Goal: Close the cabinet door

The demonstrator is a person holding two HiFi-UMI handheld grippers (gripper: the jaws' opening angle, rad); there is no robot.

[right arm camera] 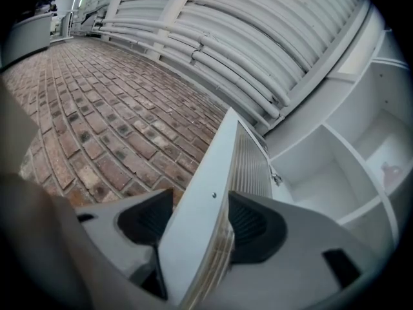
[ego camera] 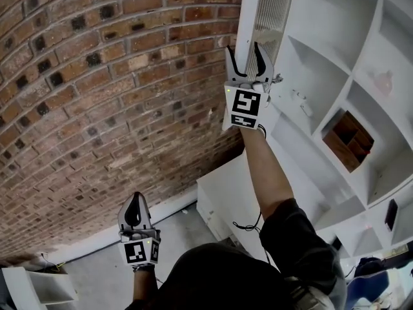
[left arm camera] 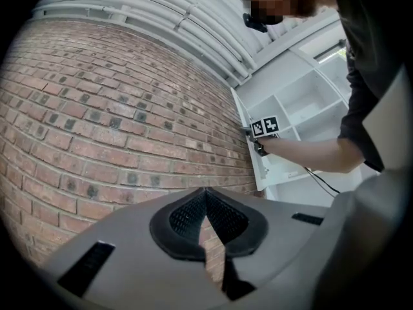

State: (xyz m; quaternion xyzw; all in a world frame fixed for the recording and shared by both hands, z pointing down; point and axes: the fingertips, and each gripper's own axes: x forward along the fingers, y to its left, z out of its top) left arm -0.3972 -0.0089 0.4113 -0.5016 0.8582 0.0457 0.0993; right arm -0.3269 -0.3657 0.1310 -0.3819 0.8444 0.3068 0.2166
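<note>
While the white cabinet door with a ribbed glass panel stood wide open beside the red brick wall, the right gripper clasped its free edge between both jaws. The left gripper hung low, its jaws together on nothing. By the look of it, the whole closing swing toward the white open-shelved cabinet was yet to be made.

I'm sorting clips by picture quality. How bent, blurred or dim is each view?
Head view: the brick wall bows in curves; light is even, nothing blurred. Left gripper view: heavy fisheye with black corners; the left tongs look slightly soft while the wall is crisp. Right gripper view: the same bulge; the cabinet door held in the right tongs is sharp, without glare.
</note>
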